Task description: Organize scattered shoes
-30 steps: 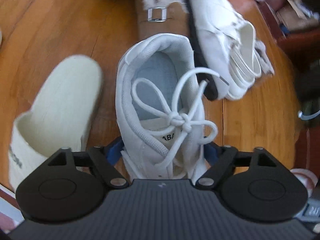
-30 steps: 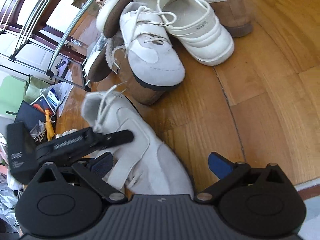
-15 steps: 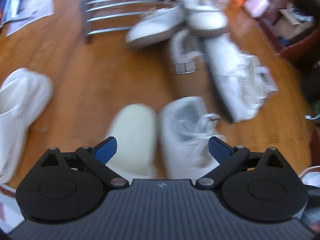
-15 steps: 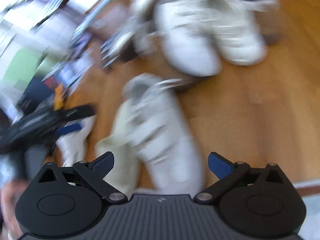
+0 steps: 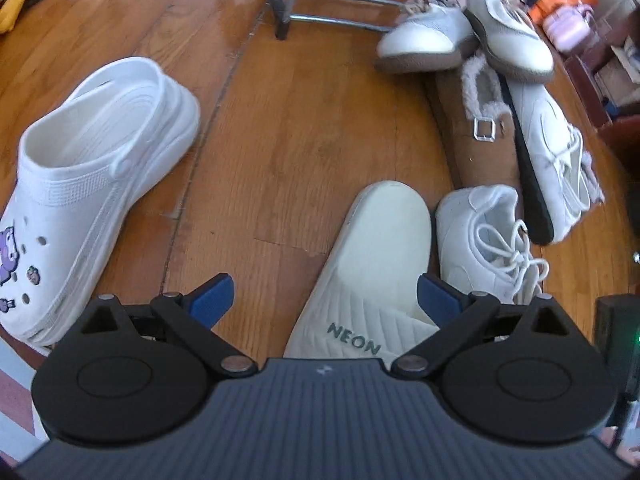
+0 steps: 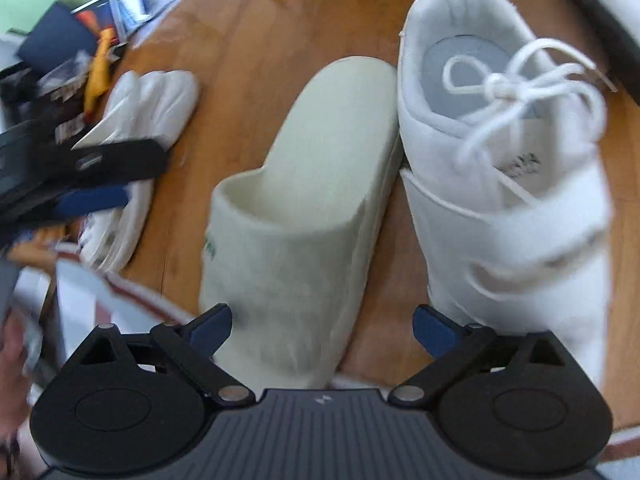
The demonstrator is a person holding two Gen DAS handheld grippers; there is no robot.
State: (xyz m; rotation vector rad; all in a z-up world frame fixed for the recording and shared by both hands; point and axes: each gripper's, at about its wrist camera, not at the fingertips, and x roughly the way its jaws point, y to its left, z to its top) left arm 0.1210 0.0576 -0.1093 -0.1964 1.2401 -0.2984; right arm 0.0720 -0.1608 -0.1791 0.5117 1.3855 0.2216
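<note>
A cream slide (image 5: 372,264) marked NEON lies on the wood floor, with a white laced sneaker (image 5: 488,240) right beside it. My left gripper (image 5: 325,300) hovers open above the slide's strap end, touching nothing. In the right wrist view my right gripper (image 6: 320,328) is also open, its blue pads either side of the slide (image 6: 304,208) without pressing it. The sneaker (image 6: 500,160) stands just right of it. The left gripper (image 6: 104,180) shows at the left edge, blurred.
A white clog (image 5: 92,184) with charms lies at the left. At the upper right, a brown fur-lined boot (image 5: 480,140) and several pale sneakers (image 5: 556,152) are piled by a metal shoe rack (image 5: 340,0). Papers and boxes (image 6: 60,60) clutter the far left floor.
My left gripper has widened and drawn back from the laced sneaker that was between its fingers, shifting left over the slide. My right gripper has swung in low over the slide.
</note>
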